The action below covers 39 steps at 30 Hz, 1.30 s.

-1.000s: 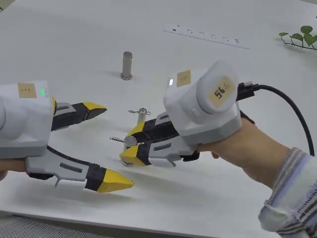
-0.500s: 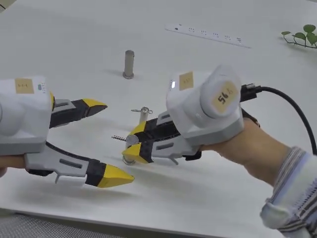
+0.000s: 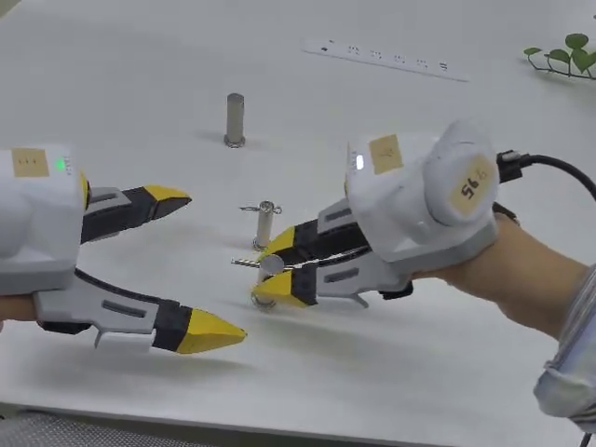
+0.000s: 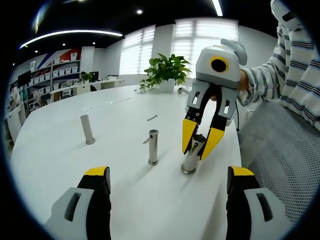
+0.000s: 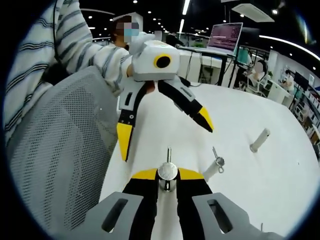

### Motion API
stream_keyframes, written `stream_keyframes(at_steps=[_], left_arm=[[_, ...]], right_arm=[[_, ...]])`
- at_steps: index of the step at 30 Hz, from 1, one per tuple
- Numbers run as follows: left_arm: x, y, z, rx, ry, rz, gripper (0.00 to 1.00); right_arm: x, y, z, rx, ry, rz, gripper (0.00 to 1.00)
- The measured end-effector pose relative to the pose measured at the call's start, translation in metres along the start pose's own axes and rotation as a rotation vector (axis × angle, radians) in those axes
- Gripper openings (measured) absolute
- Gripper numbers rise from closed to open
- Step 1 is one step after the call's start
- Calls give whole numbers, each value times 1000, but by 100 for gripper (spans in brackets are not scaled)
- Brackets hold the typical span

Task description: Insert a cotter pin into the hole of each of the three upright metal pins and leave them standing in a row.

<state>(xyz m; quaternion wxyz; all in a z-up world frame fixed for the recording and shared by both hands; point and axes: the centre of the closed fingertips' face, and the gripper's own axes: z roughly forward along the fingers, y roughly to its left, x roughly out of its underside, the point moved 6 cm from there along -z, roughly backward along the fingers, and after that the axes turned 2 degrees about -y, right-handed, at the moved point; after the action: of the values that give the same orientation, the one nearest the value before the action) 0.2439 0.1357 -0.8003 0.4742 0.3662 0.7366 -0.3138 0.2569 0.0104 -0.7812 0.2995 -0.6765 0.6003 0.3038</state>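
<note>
3 metal pins (image 3: 235,119) upright (2 hold cotter pins (image 3: 251,209)).

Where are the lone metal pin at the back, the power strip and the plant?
lone metal pin (image 3: 235,116): head view, middle of its shaft.
power strip (image 3: 384,60): head view, middle of its top face.
plant (image 3: 577,43): head view, a leaf.

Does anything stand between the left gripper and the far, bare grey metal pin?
Nothing visible does: bare white table lies between the open left gripper and the bare grey metal pin. The middle pin, with its cotter pin, stands aside.
</note>
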Motion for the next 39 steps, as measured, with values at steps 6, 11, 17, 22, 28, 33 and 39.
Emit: stream_keyframes(at_steps=[6,11,17,22,28,33,39], left_arm=[[0,0,-2,1,9,-6,96],[-1,5,-2,-21,13,1,97],[-2,7,-4,-18,20,-9,96],[-2,8,-5,-17,22,-21,95],[-1,10,-6,-21,30,-29,95],[2,10,-4,-24,46,-43,95],[1,9,-1,-17,44,-45,93]], right_arm=[[9,-11,-20,-8,9,-19,13],[18,-25,-33,-15,24,-37,13],[26,-40,-41,-40,16,-43,13],[28,-49,-44,-36,-3,-23,13],[34,-55,-43,-33,11,-17,13],[40,-57,-41,-30,15,8,13],[43,-56,-40,-22,13,20,13]])
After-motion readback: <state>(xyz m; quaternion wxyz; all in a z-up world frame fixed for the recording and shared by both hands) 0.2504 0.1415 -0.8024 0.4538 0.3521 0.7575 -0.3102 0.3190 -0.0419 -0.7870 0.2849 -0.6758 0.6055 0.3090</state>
